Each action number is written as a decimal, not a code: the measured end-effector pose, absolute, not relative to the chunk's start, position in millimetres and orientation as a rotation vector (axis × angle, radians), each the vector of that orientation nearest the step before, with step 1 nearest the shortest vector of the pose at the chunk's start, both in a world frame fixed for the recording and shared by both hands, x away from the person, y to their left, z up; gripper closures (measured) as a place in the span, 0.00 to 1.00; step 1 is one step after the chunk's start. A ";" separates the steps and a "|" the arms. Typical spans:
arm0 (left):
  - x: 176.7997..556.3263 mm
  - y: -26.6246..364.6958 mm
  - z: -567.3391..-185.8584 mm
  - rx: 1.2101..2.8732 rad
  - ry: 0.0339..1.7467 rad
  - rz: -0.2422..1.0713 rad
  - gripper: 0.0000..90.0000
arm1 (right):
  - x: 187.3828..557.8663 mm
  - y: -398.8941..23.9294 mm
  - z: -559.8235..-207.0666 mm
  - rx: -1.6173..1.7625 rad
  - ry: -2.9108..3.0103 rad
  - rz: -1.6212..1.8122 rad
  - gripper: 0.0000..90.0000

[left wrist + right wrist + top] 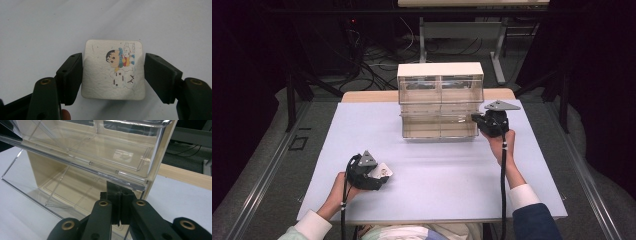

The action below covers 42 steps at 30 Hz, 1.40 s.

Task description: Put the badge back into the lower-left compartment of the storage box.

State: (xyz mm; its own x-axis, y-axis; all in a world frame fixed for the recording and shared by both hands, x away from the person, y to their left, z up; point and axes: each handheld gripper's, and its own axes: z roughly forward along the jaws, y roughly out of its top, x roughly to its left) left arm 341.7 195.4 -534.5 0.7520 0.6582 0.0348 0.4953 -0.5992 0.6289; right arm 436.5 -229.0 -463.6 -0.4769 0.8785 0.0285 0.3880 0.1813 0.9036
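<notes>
Jaws of left gripper [113, 75] apart around white card [113, 70] — right gripper [120, 210] pinched on clear bin [75, 195].

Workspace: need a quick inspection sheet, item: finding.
Surface: white table top, bare apart from the job's things.
Job's things: clear drawer cabinet, lower right drawer tilted open; white cartoon-print card lying flat.
Clutter: nothing seen.
Grippers: left hand-held gripper open, jaws either side of the card, left jaw at its edge, right just clear; right hand-held gripper shut at the drawer's front.
Cables: one trails from each gripper; more on the floor behind.
Surroundings: dark, desk legs beyond.
</notes>
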 end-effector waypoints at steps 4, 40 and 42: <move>341.4 193.1 -532.7 2.333 0.854 0.364 0.37 | 436.4 -228.9 -463.5 1.187 1.953 1.261 1.00; 353.7 169.8 -517.8 2.294 0.803 0.410 0.37 | 436.3 -228.5 -463.1 1.172 1.948 1.269 1.00; 354.9 168.4 -516.4 2.294 0.797 0.413 0.37 | 436.4 -228.3 -463.2 1.172 1.948 1.273 1.00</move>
